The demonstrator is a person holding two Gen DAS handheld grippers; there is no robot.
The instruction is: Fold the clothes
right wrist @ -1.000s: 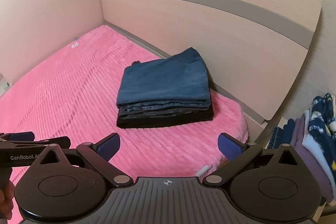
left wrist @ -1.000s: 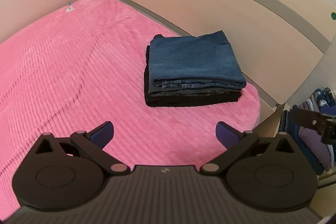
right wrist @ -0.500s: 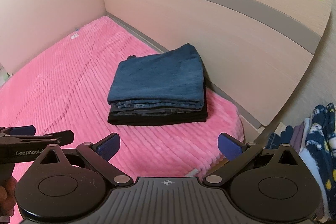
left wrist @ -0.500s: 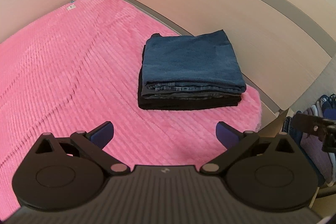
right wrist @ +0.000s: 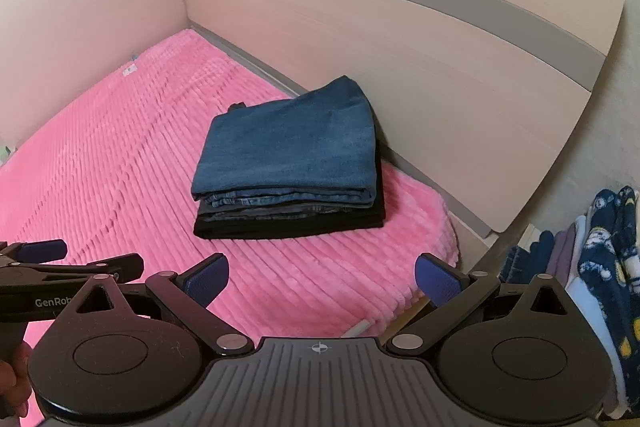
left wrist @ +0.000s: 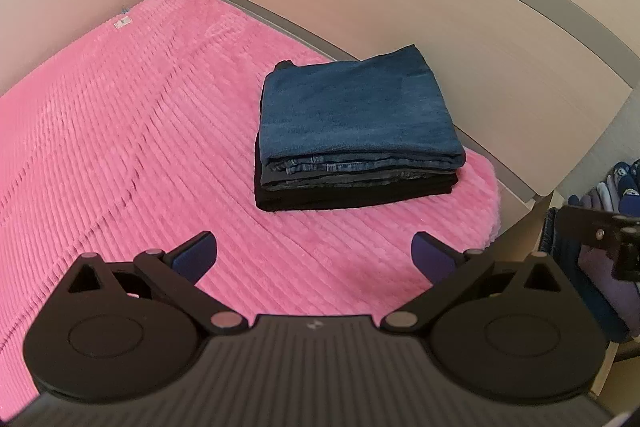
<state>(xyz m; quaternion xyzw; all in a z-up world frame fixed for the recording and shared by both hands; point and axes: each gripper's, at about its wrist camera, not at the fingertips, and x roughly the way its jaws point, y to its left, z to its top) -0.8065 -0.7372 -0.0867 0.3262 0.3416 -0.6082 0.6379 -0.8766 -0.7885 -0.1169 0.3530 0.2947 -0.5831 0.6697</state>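
Neatly squared denim stack [left wrist: 356, 131] (black layers beneath) on ribbed plush blanket [left wrist: 140, 147].

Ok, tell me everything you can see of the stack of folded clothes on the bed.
The stack of folded clothes lies flat on the pink ribbed blanket, near the headboard at the bed's corner. Blue denim lies on top, more folded denim layers show under it, and black fabric sits at the bottom. Edges line up fairly squarely. Neither gripper touches it.

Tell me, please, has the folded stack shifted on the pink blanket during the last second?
No. The folded stack lies by the same blanket corner beside the headboard; only the cameras' framing changed.
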